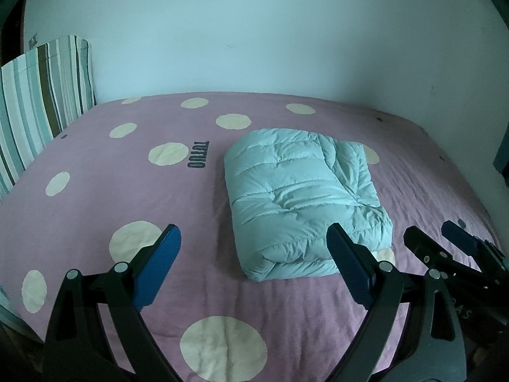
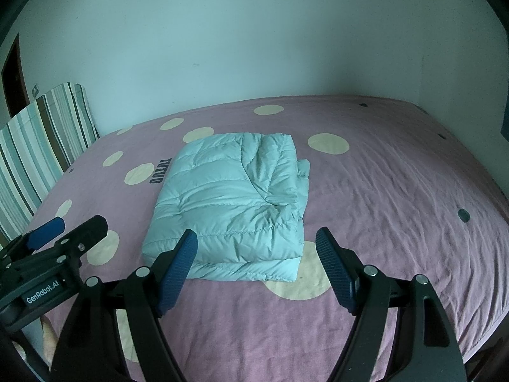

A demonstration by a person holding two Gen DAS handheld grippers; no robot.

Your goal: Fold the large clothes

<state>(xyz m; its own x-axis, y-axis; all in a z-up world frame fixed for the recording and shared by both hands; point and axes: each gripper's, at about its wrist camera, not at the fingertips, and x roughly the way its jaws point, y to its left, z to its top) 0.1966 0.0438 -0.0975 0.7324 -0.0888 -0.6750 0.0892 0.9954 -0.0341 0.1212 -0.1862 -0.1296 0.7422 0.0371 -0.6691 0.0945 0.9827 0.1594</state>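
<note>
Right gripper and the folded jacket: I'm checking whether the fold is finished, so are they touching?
Apart. In the right wrist view the right gripper stands open, above the bed, and the jacket lies flat with nothing pressing it.

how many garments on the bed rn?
1: a pale mint quilted puffer jacket, folded into a rectangular bundle mid-bed on the pink dotted sheet, just beyond both open tongs. Nothing else visible.

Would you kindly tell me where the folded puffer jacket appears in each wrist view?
Left wrist view: folded puffer jacket lies right of centre, above the right finger.
Right wrist view: folded puffer jacket lies centre-left, above the left finger.
Shared landmark: dark lettering printed on the sheet just left of the jacket.
</note>
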